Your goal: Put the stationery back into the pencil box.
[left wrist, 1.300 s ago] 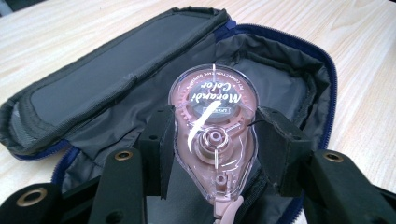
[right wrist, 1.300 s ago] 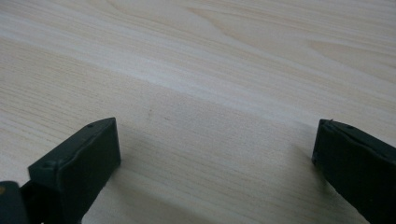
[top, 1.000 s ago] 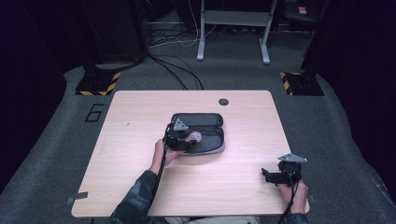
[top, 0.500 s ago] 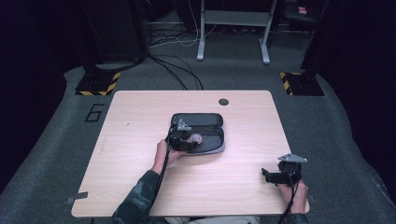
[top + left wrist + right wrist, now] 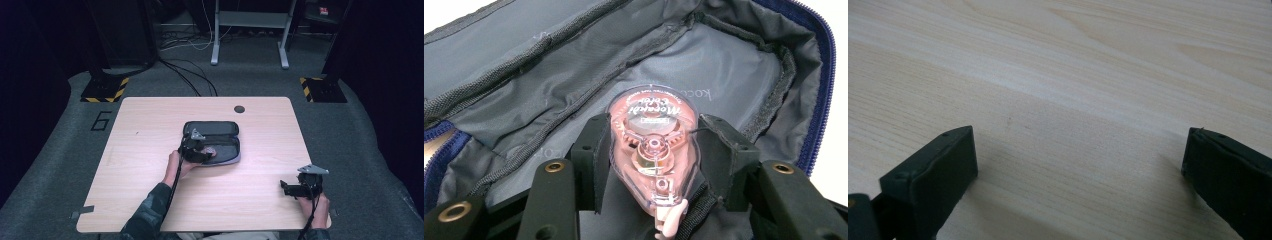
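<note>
Your left gripper point(image 5: 651, 165) has its jaws around the pink tape roller point(image 5: 653, 150), inside the open pencil case point(image 5: 212, 142) mid-table point(image 5: 150, 200). Right of the case, your right gripper point(image 5: 295, 189) rests with jaws wide, holding nothing. Grey carpet point(image 5: 360, 150) lies around the table.

I see a pale wooden table point(image 5: 150, 130) on grey carpet point(image 5: 350, 135), with a round dark hole point(image 5: 239, 109) near its far edge. A "6" point(image 5: 101, 120) is marked on the floor at the left. Far left and far right sit two black bases with yellow-black hazard stripes point(image 5: 106, 91) point(image 5: 320, 89). Cables point(image 5: 190, 80) run toward a grey metal frame point(image 5: 250, 30). The edges of the room are dark.
</note>
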Demonstrator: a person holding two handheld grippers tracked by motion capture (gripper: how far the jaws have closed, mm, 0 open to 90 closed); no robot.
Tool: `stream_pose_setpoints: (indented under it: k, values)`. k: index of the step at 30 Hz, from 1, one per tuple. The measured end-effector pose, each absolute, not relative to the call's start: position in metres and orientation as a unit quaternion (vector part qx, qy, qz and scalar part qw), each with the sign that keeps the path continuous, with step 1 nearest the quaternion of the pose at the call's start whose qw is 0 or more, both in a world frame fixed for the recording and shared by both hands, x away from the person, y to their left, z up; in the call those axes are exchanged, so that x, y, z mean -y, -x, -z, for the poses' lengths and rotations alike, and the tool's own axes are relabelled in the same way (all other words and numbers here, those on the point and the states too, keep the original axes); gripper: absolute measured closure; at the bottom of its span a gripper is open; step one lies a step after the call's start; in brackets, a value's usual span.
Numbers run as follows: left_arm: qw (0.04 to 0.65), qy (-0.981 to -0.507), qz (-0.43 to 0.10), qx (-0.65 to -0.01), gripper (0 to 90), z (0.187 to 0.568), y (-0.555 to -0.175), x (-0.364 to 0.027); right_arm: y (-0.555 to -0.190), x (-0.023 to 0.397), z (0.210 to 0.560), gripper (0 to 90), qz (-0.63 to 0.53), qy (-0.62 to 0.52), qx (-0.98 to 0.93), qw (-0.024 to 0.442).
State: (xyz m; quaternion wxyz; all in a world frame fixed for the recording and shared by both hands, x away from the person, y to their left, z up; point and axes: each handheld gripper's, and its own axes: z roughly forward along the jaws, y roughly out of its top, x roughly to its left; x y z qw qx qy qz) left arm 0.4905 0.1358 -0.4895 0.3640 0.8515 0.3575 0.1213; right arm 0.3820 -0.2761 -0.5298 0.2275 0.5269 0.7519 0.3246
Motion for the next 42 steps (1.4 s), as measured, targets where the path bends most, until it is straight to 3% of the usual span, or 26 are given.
stream_pose_setpoints:
  k: [9, 12, 18, 29, 42]
  values:
    - [0.376, -0.842, -0.123, -0.367, 33.6, 0.481, -0.486, -0.143, -0.382, 0.276, 0.53, 1.0, -0.323, -0.526, -0.753, 0.227]
    - [0.382, -0.84, -0.122, -0.366, 24.7, 0.477, -0.483, -0.147, -0.382, 0.276, 0.53, 1.0, -0.324, -0.526, -0.753, 0.227]
    - [0.397, -0.831, -0.134, -0.366, 17.4, 0.467, -0.471, -0.156, -0.382, 0.276, 0.53, 1.0, -0.325, -0.527, -0.752, 0.227]
    - [0.403, -0.826, -0.158, -0.361, 13.7, 0.453, -0.442, -0.181, -0.382, 0.276, 0.53, 1.0, -0.323, -0.526, -0.753, 0.227]
    - [0.393, -0.82, -0.173, -0.38, 11.0, 0.465, -0.405, -0.219, -0.382, 0.276, 0.53, 1.0, -0.324, -0.526, -0.752, 0.228]
